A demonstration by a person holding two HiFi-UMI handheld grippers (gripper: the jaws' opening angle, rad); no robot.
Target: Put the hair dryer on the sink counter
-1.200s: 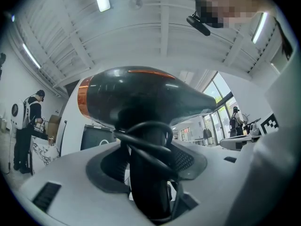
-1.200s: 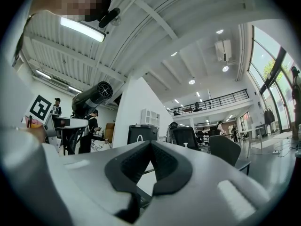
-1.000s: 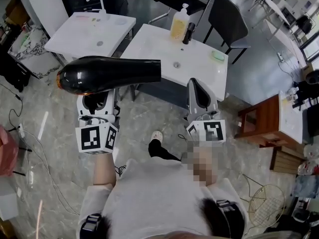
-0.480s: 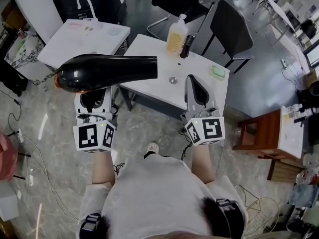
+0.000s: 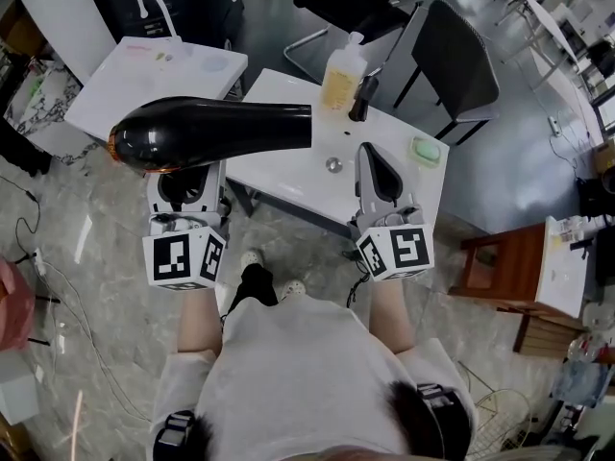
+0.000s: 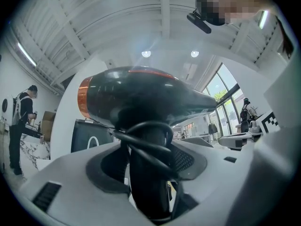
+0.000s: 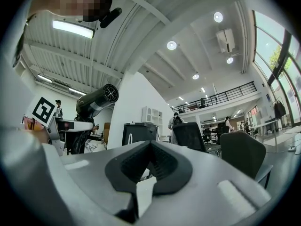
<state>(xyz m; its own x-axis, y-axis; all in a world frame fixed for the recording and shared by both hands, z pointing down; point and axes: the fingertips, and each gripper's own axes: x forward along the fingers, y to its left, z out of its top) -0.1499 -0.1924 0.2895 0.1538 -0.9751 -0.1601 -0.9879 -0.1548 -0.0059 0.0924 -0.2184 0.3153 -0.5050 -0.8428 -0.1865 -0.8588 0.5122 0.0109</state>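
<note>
The left gripper (image 5: 184, 188) has its 2 jaws clenched on the handle of the black hair dryer (image 5: 207, 134). The cord (image 6: 146, 142) is looped around that handle (this is clear in the left gripper view). The dryer is up in the air with its body horizontal, and its nozzle reaches over the left edge of the white sink counter (image 5: 384, 123). The right gripper (image 5: 378, 176) is empty, its jaws pressed together, above the counter's near edge. 1 soap bottle (image 5: 341, 73) stands at the far edge.

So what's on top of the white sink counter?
On the sink counter: a yellowish bottle, a dark tap, a small green thing and a round drain. The hair dryer hides its left edge and the right hand-held gripper hides part of the near side.
</note>
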